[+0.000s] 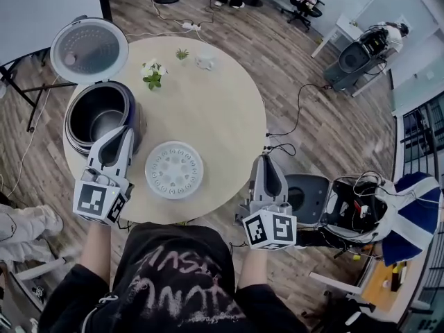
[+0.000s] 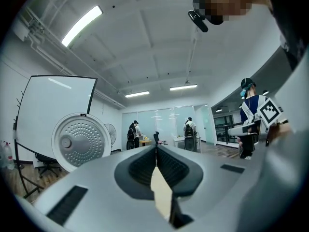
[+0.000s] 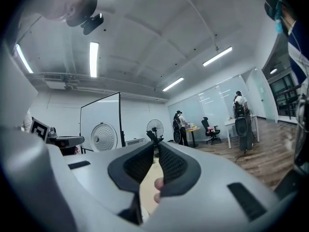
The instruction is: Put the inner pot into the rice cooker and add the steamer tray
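The pot (image 1: 104, 120) looks seated in the cooker (image 1: 70, 127) already, so the tray (image 1: 173, 170) is your step; open a gripper wide, pinch the tray's rim and carry it flat; both grippers are closed and empty; the tray lies on the table (image 1: 222, 109) at lower centre, between them, just beside the left gripper (image 1: 127, 132); the right gripper (image 1: 266, 160) hangs at the table's right edge.

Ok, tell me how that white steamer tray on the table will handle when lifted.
The steamer tray looks thin and perforated, so probably light and stiff. It lies flat on the table, so it shouldn't roll, but its low smooth rim may slip.
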`<action>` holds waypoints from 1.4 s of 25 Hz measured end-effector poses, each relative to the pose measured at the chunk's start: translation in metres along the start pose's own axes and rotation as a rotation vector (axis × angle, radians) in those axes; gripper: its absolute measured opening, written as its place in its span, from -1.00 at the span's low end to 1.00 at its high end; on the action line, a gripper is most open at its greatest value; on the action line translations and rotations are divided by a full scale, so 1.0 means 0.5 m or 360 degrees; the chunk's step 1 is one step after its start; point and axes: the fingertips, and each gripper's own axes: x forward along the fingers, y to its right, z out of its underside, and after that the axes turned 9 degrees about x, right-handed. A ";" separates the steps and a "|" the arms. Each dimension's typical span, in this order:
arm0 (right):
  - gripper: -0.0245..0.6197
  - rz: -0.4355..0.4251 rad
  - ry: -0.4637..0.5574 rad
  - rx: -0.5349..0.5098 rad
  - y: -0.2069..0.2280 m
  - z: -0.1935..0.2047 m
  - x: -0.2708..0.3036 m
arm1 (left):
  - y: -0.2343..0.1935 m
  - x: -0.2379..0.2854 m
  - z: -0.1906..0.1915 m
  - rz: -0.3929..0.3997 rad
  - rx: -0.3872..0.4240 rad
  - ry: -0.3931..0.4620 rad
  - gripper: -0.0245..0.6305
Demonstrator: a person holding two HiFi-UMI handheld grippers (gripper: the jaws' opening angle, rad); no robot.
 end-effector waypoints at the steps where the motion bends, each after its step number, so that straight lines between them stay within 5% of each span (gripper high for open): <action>1: -0.78 -0.0007 -0.0004 -0.0005 -0.001 0.002 0.000 | 0.001 -0.001 0.006 -0.0003 -0.0009 0.0000 -0.87; 11: -0.18 -0.0143 -0.0129 0.0005 -0.033 0.029 -0.009 | 0.019 -0.022 0.028 0.0043 -0.0086 -0.0083 -0.29; 20: 0.25 -0.0235 -0.0169 -0.0009 -0.031 0.047 0.043 | 0.024 0.010 0.051 0.0082 -0.0020 -0.0123 0.13; 27: 0.68 -0.0264 -0.0220 0.0022 -0.035 0.058 0.055 | -0.006 -0.001 0.061 -0.0015 -0.0160 -0.0110 0.32; 35: 0.78 -0.0254 -0.0349 0.0071 -0.027 0.094 0.066 | 0.000 -0.002 0.103 -0.0031 -0.0255 -0.0248 0.35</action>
